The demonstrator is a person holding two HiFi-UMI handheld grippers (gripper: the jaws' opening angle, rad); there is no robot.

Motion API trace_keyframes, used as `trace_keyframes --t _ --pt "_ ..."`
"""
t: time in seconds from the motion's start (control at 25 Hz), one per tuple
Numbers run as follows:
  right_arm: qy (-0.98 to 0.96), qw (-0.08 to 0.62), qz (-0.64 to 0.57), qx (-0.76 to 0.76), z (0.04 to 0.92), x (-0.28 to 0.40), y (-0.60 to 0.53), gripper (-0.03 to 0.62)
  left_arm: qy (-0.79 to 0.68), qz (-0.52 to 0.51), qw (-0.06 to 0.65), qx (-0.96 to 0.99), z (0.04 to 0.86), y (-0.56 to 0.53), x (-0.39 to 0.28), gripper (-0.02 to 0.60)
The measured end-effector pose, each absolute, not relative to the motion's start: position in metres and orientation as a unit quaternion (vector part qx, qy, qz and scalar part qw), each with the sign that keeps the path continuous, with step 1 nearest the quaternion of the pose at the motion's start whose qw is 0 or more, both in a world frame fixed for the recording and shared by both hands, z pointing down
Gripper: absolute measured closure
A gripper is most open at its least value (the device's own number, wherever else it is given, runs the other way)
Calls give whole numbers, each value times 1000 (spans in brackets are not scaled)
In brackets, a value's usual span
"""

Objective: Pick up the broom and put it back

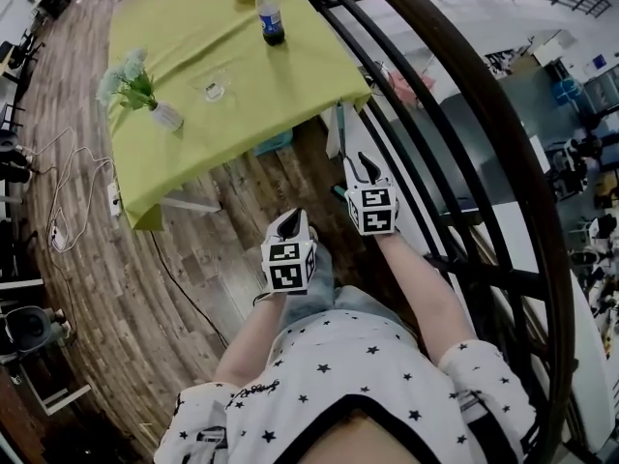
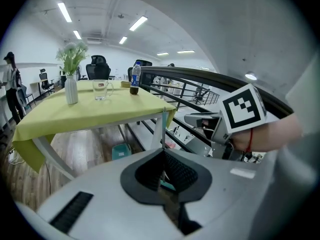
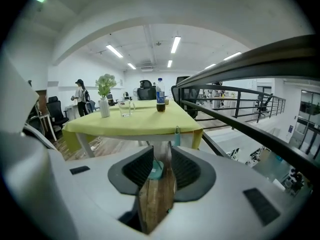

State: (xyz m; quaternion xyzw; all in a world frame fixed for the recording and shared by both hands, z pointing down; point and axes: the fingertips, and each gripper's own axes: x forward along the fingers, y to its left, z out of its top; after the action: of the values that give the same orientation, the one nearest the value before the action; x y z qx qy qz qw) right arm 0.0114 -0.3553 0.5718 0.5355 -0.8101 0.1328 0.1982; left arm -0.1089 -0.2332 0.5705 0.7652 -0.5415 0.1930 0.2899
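Observation:
The broom stands upright by the near corner of the table: a thin pale handle [image 2: 163, 131] with a teal head [image 3: 156, 170] on the floor, also seen as a teal bit [image 1: 338, 190] in the head view. My right gripper [image 1: 368, 165] points at it from just short of it, open. In the right gripper view the broom shows beyond the gap between its fingers [image 3: 161, 156], and nothing is pressed by the pads. My left gripper [image 1: 298, 218] is lower left of the right one, its jaws together and empty [image 2: 162, 154], aimed at the same handle.
A table with a yellow-green cloth [image 1: 184, 37] carries a bottle [image 1: 271, 15], a glass mug [image 1: 214, 88] and a vase of flowers [image 1: 145, 95]. A teal bin [image 1: 274, 143] sits under it. A dark curved railing [image 1: 464, 95] runs close on the right. Cables [image 1: 68, 191] lie on the floor at left.

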Motion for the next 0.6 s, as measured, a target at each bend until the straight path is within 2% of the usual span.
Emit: trace_keyframes --t 0.4,0.6 --pt "-825 172 126 523 545 26 -288 564 -555 176 281 763 558 -186 -92 571" --pt "-829 154 122 523 526 35 -255 583 -557 170 271 767 548 -160 -81 571"
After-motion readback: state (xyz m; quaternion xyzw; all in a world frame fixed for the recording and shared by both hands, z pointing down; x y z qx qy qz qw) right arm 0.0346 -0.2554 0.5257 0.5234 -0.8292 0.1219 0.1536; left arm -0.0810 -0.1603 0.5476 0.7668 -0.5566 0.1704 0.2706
